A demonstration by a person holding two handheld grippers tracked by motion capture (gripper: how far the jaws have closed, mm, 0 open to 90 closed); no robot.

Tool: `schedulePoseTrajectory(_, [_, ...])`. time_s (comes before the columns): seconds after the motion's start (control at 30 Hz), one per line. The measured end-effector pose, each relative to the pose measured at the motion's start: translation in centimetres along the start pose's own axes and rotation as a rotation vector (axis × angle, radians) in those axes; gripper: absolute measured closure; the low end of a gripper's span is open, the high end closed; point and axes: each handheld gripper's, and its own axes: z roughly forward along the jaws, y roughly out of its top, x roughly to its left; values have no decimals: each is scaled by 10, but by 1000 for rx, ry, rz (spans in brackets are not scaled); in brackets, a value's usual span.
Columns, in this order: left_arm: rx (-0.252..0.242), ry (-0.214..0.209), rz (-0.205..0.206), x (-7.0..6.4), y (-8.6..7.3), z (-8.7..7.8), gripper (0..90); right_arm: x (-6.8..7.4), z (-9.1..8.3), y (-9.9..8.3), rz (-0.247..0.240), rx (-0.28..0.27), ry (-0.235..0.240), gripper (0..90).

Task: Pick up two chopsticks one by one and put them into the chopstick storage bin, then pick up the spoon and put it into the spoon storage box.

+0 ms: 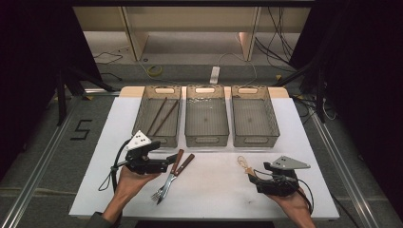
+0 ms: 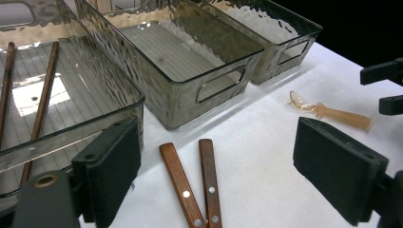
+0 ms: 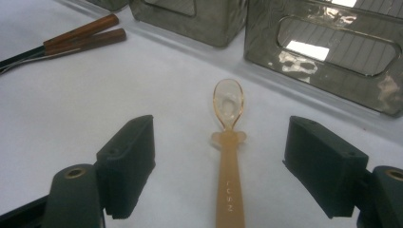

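Observation:
An amber plastic spoon [image 1: 244,165] lies on the white table, bowl toward the bins. My right gripper [image 1: 252,176] is open just behind it; in the right gripper view the spoon [image 3: 228,142] lies between the two spread jaws of the gripper [image 3: 227,164], untouched. A fork and a knife with brown wooden handles [image 1: 174,172] lie crossed at centre-left. My left gripper [image 1: 169,161] is open beside their handles, and the two handles [image 2: 196,186] sit on the table between its jaws [image 2: 224,167]. Two brown chopsticks [image 1: 160,115] lie in the left bin.
Three smoky clear bins stand in a row at the back: left [image 1: 142,114], middle [image 1: 206,139] and right [image 1: 255,139]. The white table top [image 1: 214,194] ends close to the person's hands. Cables trail from both grippers.

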Motion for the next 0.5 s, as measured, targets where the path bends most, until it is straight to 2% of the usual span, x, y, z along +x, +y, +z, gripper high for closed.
schedulePoseTrajectory(0.2, [-10, 4, -2, -2, -2, -4, 158, -1, 2, 2, -4, 26, -8, 268])
schedulePoseTrajectory(0.5, [-19, 11, -5, -5, -4, -7, 157, -16, 14, 13, -15, 176, -18, 357])
